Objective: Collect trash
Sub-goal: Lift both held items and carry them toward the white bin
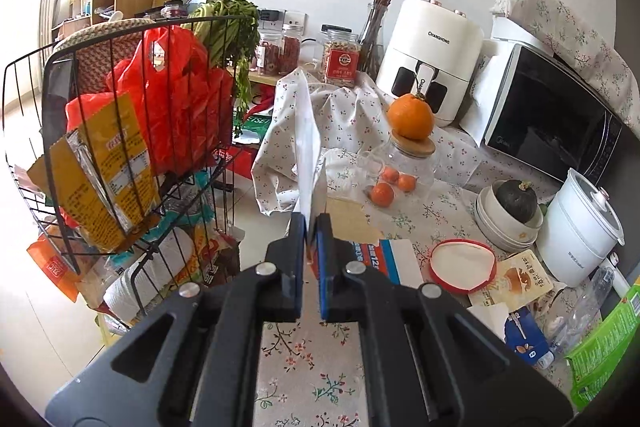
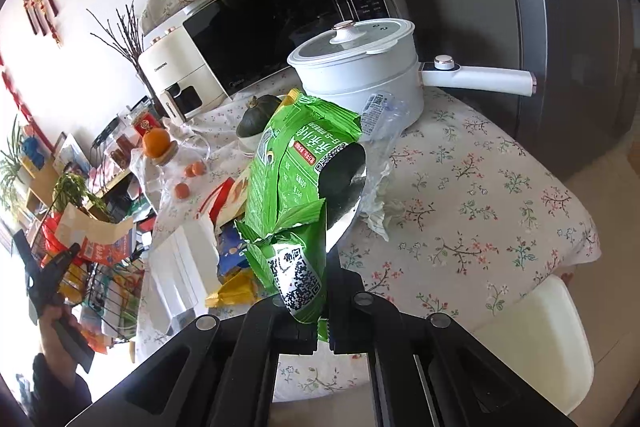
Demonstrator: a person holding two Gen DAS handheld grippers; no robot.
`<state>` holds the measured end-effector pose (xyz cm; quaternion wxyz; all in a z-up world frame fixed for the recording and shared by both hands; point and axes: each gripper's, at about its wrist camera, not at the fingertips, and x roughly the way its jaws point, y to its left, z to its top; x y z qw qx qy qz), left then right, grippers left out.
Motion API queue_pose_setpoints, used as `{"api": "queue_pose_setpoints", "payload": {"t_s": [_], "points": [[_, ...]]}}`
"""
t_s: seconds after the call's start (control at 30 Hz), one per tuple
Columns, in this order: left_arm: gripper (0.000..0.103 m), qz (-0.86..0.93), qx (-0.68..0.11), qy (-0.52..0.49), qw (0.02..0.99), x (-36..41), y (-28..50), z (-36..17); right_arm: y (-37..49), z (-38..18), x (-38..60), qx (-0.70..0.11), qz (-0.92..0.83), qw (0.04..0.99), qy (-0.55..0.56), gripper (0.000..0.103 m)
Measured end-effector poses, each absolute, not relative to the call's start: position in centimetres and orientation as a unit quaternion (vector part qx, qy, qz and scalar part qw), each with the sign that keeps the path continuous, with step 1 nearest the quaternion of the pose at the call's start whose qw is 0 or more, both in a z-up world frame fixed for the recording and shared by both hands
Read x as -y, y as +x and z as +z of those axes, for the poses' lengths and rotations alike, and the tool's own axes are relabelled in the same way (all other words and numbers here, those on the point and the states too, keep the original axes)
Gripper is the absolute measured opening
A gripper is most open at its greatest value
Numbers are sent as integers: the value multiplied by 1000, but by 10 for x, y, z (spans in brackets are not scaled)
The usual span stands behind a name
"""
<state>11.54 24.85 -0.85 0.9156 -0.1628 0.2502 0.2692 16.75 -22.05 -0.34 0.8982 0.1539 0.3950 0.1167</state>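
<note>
My left gripper is shut on a flat cardboard package, seen edge-on and standing upright above the floral table; in the right wrist view it shows as a tan, orange and blue flattened carton held beside the black wire basket. The basket holds a yellow snack bag and a red plastic bag. My right gripper is shut on a crumpled green snack bag with QR codes, lifted above the table.
On the table lie a red-rimmed lid, a blue carton, a wrapper, crumpled tissue and a clear plastic bottle. Behind stand a glass jar with an orange, an air fryer, a microwave and a white pot.
</note>
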Motion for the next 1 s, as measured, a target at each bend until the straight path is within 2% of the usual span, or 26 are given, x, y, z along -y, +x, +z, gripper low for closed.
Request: {"api": "queue_pose_setpoints", "payload": {"t_s": [0.3, 1.0], "points": [[7, 138, -309, -221, 915, -216, 126, -20, 152, -4, 245, -401, 95, 898, 152, 3], [7, -122, -360, -93, 920, 2, 117, -19, 84, -33, 356, -427, -3, 888, 173, 3]]}}
